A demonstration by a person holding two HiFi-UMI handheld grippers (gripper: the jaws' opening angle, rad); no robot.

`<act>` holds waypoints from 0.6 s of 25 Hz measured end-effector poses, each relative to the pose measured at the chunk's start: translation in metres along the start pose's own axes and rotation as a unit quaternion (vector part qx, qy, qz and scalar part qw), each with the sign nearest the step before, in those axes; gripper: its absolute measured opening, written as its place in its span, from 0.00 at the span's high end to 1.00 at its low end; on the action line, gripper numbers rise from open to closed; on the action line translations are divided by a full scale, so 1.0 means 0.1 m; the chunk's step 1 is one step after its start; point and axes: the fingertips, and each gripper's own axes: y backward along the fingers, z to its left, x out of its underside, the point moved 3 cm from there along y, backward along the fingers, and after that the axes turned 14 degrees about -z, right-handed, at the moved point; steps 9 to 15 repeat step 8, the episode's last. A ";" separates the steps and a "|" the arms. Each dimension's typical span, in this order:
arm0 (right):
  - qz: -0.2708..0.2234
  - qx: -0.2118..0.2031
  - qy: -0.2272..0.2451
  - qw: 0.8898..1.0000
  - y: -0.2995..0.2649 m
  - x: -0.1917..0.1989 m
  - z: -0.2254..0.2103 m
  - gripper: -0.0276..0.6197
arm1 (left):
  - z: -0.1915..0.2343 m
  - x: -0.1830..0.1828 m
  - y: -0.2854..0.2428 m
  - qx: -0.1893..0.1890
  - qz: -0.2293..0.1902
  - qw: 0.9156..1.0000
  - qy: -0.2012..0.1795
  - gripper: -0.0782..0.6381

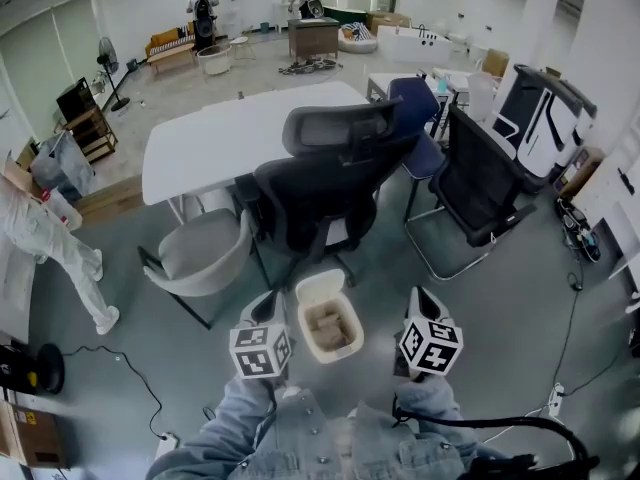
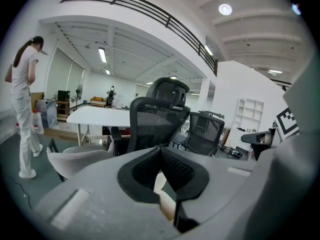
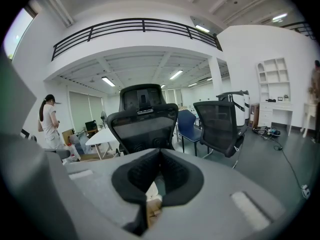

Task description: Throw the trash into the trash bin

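The trash bin (image 1: 322, 288), a small cream-white container with its top open, stood on the grey floor (image 1: 500, 298) directly in front of the person, and brownish trash (image 1: 331, 328) lay inside it. In the head view the bin sat between the two tools, apart from both.

The left hand-held gripper (image 1: 268, 306) hovered just to the bin's left. Its own view showed the jaws brought together with nothing between them (image 2: 161, 154), and a pale part of the bin showed in the gap below them. The right hand-held gripper (image 1: 420, 298) hung just to the bin's right. Its jaws were likewise closed on nothing (image 3: 160, 156), with the bin's edge and some brown scraps visible underneath. Both tools pointed forward and slightly downward, and denim sleeves (image 1: 250, 418) led back from them to the bottom of the head view.

Just beyond the bin stood a black office chair (image 1: 320, 183) with a mesh back and a headrest. A grey shell chair (image 1: 205, 253) sat to its left. A black mesh chair (image 1: 480, 183) was to its right, with a blue chair (image 1: 420, 108) behind that one. A white table (image 1: 220, 138) stretched behind the chairs. A person in white clothes (image 1: 50, 238) stood at the far left edge of the room.
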 end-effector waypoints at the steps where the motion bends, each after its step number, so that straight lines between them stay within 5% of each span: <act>1: 0.000 -0.001 0.000 1.000 -0.01 0.01 0.01 0.95 | 0.01 0.01 0.01 -0.002 0.001 1.000 0.000 0.88; 15: 0.008 0.001 -0.002 1.000 -0.01 0.06 0.06 0.95 | 0.13 0.05 0.07 -0.012 0.006 1.000 0.006 0.88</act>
